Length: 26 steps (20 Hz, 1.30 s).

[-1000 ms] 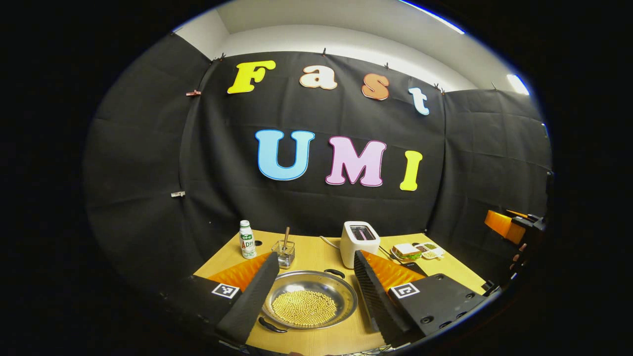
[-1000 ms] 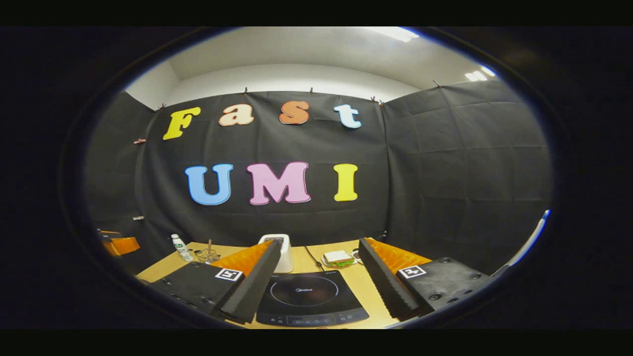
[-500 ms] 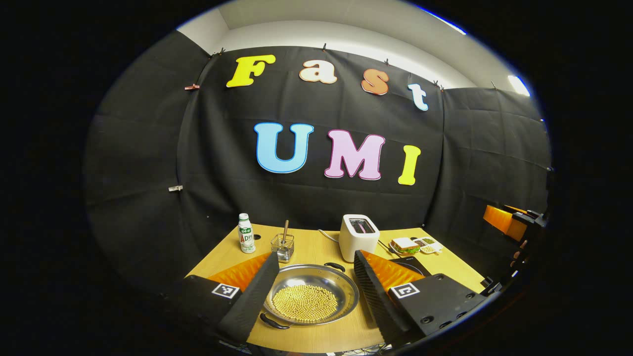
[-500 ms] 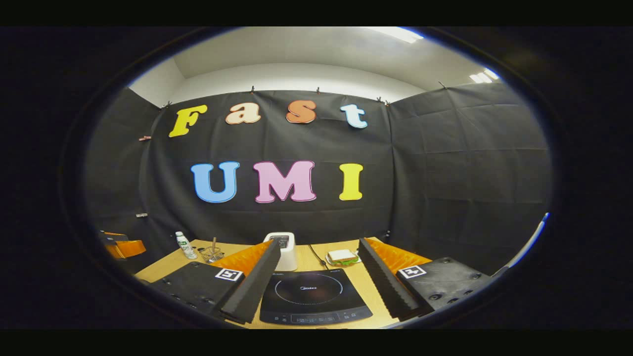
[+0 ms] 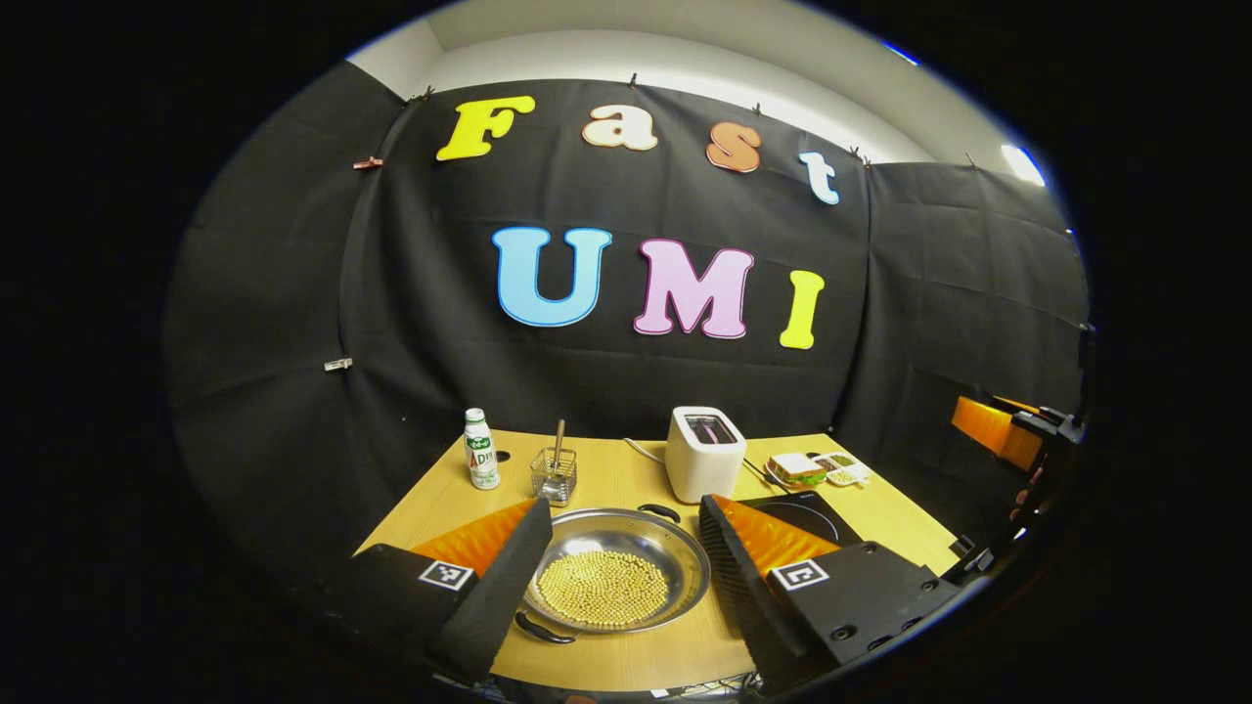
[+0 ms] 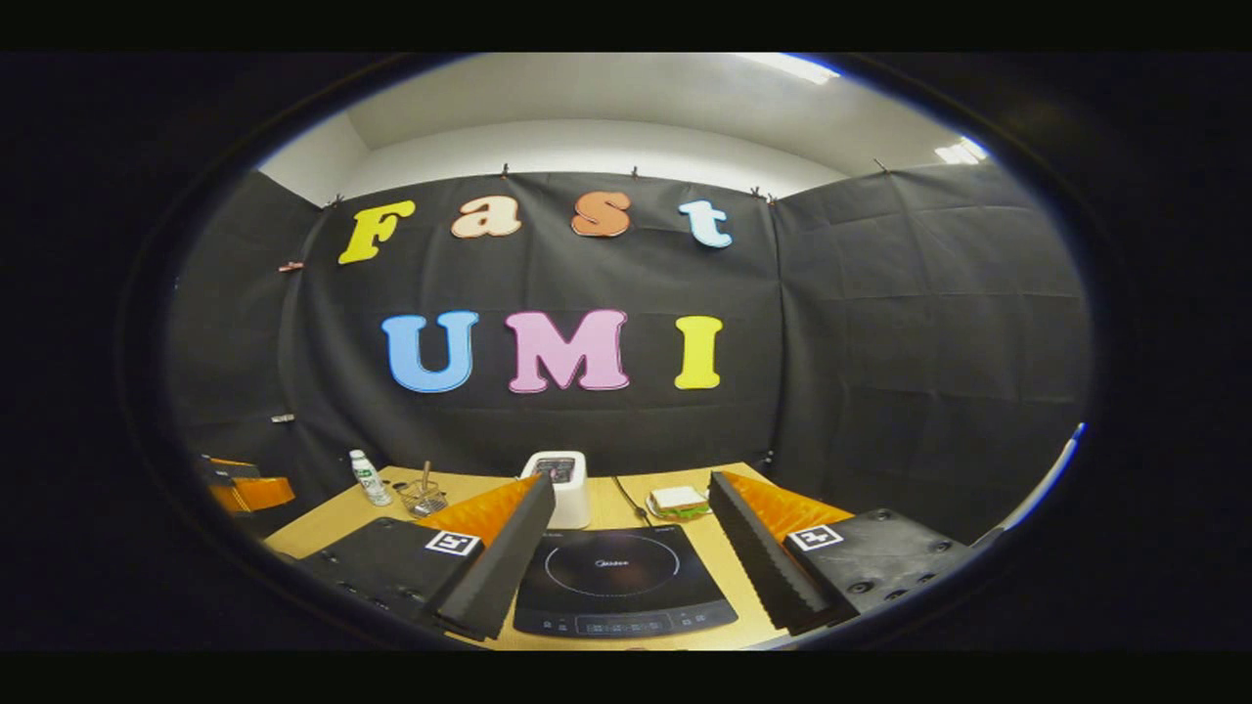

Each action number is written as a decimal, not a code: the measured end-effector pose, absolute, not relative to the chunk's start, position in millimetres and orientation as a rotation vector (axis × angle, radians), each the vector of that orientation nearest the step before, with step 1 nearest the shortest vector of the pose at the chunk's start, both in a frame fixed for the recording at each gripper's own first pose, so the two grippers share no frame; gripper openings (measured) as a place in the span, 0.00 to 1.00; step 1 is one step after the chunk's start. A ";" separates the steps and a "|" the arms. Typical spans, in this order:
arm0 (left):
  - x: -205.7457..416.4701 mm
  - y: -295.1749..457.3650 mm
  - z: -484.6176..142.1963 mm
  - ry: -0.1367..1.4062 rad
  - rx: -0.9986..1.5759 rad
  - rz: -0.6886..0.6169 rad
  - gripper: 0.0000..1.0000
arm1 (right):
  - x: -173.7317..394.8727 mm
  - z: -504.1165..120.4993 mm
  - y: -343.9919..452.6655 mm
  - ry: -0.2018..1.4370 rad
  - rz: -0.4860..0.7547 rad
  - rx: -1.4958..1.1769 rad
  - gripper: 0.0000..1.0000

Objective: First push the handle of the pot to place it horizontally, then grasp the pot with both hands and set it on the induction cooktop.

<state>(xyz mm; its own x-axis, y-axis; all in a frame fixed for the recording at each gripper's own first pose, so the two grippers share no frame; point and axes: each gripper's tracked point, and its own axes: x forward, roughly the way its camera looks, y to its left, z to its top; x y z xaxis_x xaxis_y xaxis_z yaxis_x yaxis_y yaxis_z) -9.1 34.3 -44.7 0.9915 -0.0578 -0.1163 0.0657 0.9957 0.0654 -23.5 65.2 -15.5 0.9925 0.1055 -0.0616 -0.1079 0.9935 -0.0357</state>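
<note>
I see the pot (image 5: 614,577) on the table (image 5: 626,665), framed between the spread fingers of my left tool (image 5: 616,572) — neither finger touches it. The pot is shallow and steel, its bottom covered with yellow beans (image 5: 603,589). One black handle (image 5: 540,631) sits at its near-left rim, the other (image 5: 659,511) at the far rim, so the pair runs front to back rather than across. Just right of the pot lies the cooktop (image 5: 807,518), partly behind my left tool's finger. Farther back stand a bottle (image 5: 480,462), a glass holder (image 5: 554,475), a toaster (image 5: 702,454) and a sandwich plate (image 5: 802,471).

My right tool (image 6: 622,572) is also spread wide, hovering over the bare cooktop (image 6: 616,582) — nothing between its fingers.
</note>
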 end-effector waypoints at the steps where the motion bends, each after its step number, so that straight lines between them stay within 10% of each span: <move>1: -8.1 34.5 -51.1 0.134 0.075 -0.069 0.95 | -24.6 -15.3 66.0 0.063 0.111 -0.036 0.95; 15: 7.3 57.0 -159.6 0.460 0.127 -0.179 0.13 | -26.5 -34.5 60.8 0.119 0.116 -0.028 0.98; 26: -2.2 69.1 -276.2 0.717 0.258 -0.281 0.05 | -18.3 -52.5 60.9 0.168 0.115 -0.042 0.98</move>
